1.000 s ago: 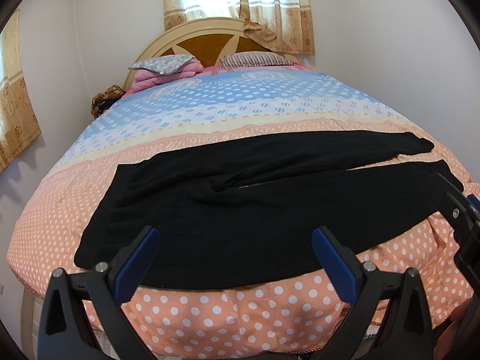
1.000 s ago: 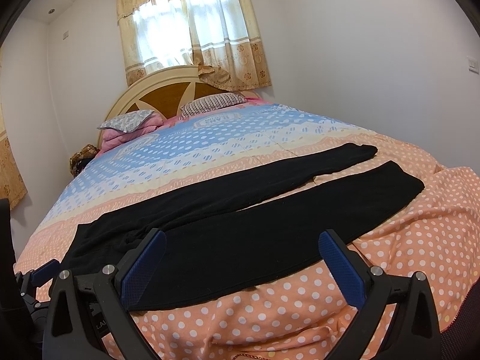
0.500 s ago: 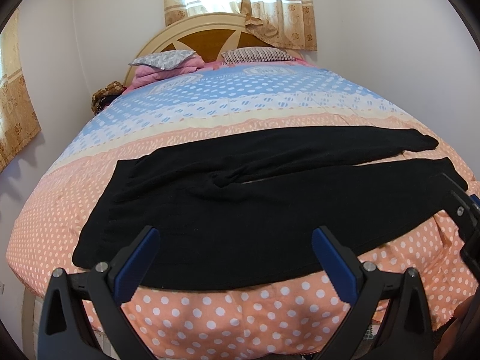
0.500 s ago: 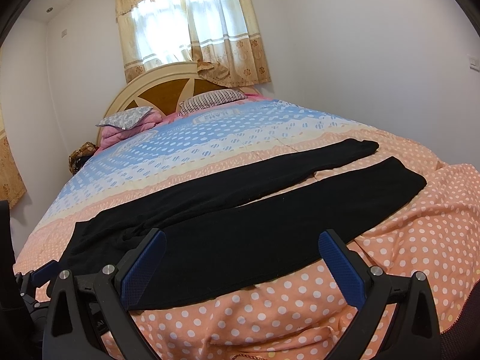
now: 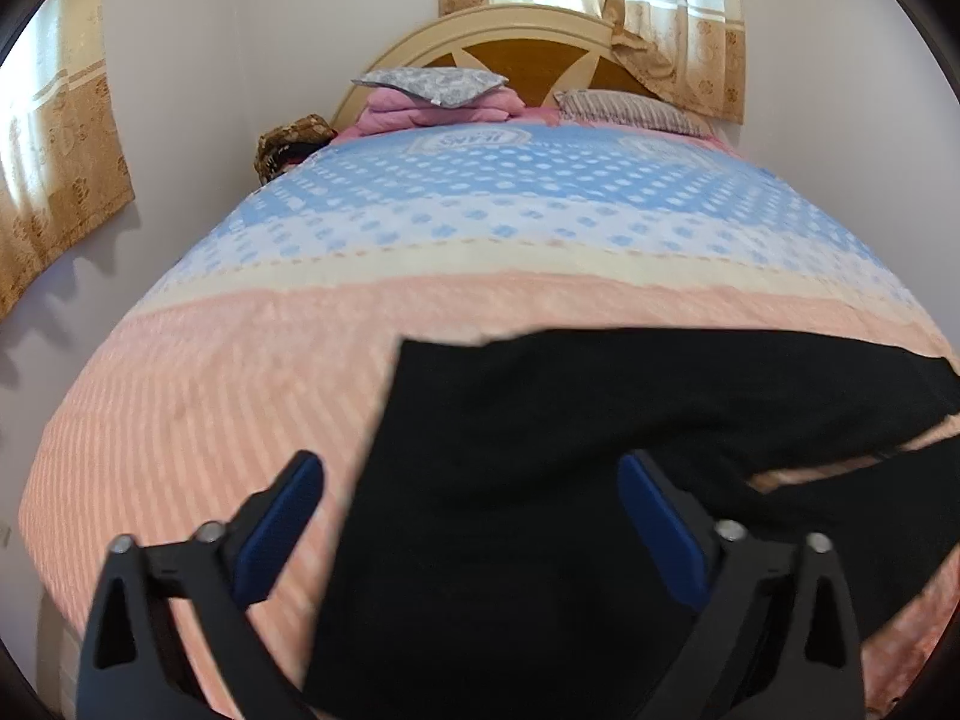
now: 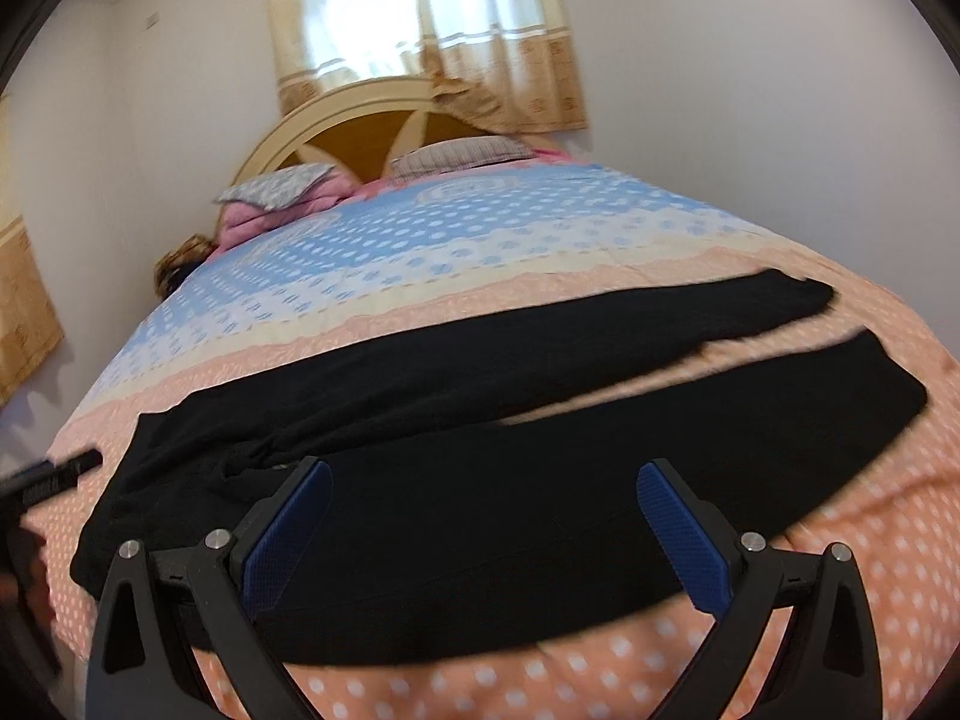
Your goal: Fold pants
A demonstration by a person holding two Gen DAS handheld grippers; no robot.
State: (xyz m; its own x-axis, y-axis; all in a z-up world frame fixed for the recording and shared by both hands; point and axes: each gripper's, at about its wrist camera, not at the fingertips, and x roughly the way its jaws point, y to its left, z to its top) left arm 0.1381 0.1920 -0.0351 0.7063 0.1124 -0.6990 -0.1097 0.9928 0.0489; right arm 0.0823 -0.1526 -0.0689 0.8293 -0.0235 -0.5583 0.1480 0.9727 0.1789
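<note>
The left gripper [image 5: 468,531] has its two blue fingers [image 5: 277,531] wide apart but closing, above the waist end of the one pair of black pants [image 6: 456,480], not gripping it. The right gripper [image 6: 486,531] also has two fingers [image 6: 287,531] spread wide and empty, over the nearer of the two legs. The pants lie flat across the foot of the bed [image 6: 870,570], with two pillows [image 6: 276,189] at its headboard [image 6: 360,138].

pants [image 6: 480,516]: black | bedspread [image 6: 420,252]: peach, cream, blue (white dots)
</note>
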